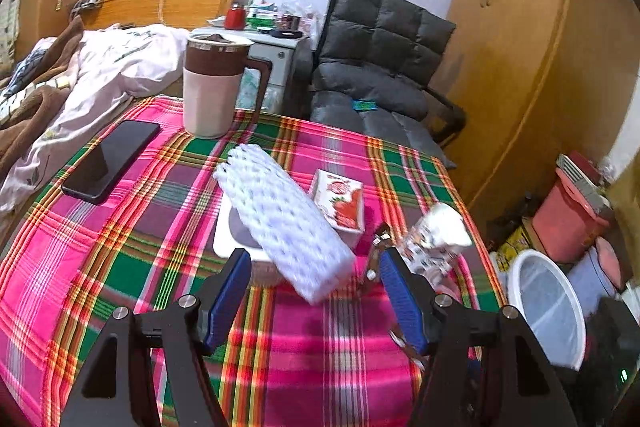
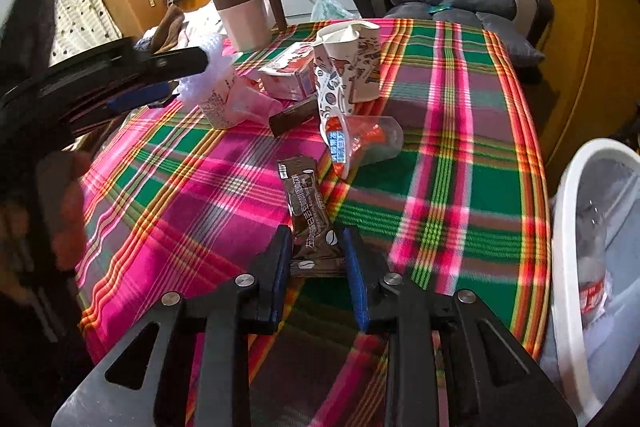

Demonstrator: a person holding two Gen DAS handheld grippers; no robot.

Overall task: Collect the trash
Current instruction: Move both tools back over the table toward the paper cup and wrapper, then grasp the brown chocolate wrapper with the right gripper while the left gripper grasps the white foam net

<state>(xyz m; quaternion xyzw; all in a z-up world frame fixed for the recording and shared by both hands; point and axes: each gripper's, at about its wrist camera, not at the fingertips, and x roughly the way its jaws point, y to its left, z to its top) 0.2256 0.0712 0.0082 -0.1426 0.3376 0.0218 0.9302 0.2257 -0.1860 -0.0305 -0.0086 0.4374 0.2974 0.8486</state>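
Observation:
My right gripper (image 2: pixel 316 247) is shut on the near end of a brown coffee sachet (image 2: pixel 306 203) that lies on the plaid tablecloth (image 2: pixel 440 155). Beyond it lie a red and blue wrapper (image 2: pixel 338 143), a clear plastic cup (image 2: pixel 380 139), a dark bar wrapper (image 2: pixel 292 117), a crumpled paper cup (image 2: pixel 352 67) and a strawberry carton (image 2: pixel 288 75). My left gripper (image 1: pixel 316 291) stands open just before a white foam net sleeve (image 1: pixel 280 215), which rests on a small white tub (image 1: pixel 228 239). The carton (image 1: pixel 340 201) and the paper cup (image 1: pixel 436 235) lie to its right.
A white bin (image 1: pixel 548 307) with a liner stands off the table's right edge, also in the right wrist view as the bin (image 2: pixel 572 211). A black phone (image 1: pixel 110 159) and a tall lidded mug (image 1: pixel 216 87) sit at the far left. A grey padded chair (image 1: pixel 380 59) stands behind the table.

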